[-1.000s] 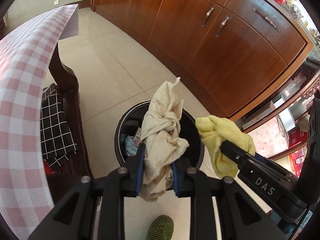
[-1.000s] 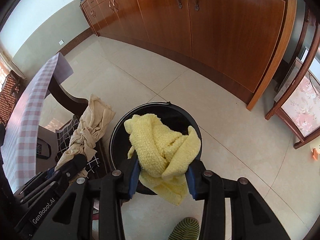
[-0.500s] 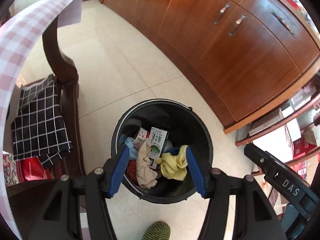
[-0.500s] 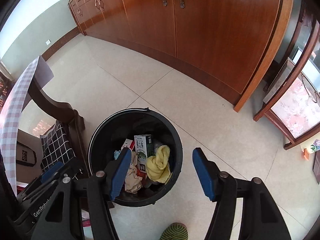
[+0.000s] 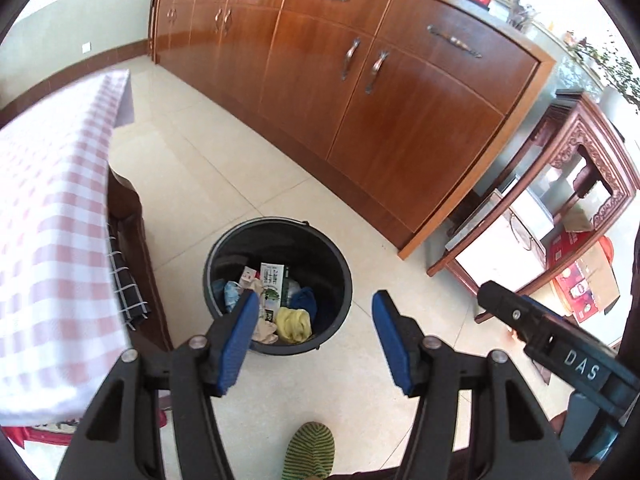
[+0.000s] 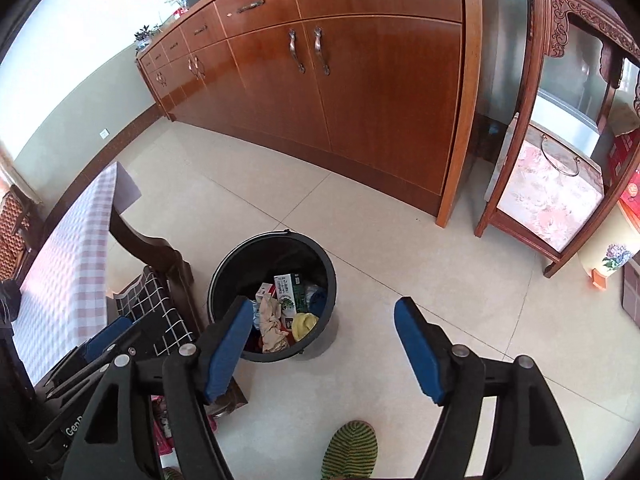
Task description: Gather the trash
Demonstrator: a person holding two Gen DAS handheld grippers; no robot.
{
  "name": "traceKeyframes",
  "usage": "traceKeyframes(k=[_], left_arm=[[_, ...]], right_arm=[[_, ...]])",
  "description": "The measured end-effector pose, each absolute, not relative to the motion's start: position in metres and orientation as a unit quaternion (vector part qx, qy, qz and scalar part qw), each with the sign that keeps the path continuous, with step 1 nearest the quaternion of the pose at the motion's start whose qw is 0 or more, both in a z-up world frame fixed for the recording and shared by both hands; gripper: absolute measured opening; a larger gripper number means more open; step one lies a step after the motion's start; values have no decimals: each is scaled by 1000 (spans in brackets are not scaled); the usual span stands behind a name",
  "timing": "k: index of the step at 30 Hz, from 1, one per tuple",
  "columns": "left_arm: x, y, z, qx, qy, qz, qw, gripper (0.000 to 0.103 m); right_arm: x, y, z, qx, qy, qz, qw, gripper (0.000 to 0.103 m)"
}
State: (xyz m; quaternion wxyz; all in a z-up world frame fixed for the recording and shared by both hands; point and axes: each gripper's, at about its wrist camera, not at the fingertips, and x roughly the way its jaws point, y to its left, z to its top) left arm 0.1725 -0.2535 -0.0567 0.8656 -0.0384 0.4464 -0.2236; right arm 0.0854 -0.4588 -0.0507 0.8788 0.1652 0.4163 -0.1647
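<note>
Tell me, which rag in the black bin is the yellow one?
The yellow rag lies at the near edge of the black bin, right of the crumpled beige rag, which is paler and duller.

White letters "DAS" stand on the black body of the right claw (image 5: 500, 304), seen from the left wrist. In the right wrist view the left claw (image 6: 108, 340) carries white lettering of which only "Gen" shows. The green-and-white carton (image 5: 273, 280) in the black bin (image 5: 344, 280) bears print too small to read.
</note>
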Motion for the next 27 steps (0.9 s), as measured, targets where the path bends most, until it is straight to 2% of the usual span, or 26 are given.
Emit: traceKeyframes(k=[4, 13, 21, 25, 27], left_arm=[[142, -225, -29, -20, 414, -192, 889, 60], [98, -142, 6, -18, 361, -101, 927, 75], [65, -92, 24, -27, 337, -49, 940, 77], [49, -75, 31, -32, 327, -25, 944, 90], [38, -69, 33, -32, 318, -14, 947, 92]], right_arm=[[65, -424, -30, 142, 405, -117, 896, 78], [40, -335, -12, 102, 396, -15, 913, 79], [13, -276, 14, 66, 358, 18, 931, 86], [-3, -257, 25, 49, 330, -2, 943, 87], [-11, -250, 29, 47, 314, -13, 948, 90]])
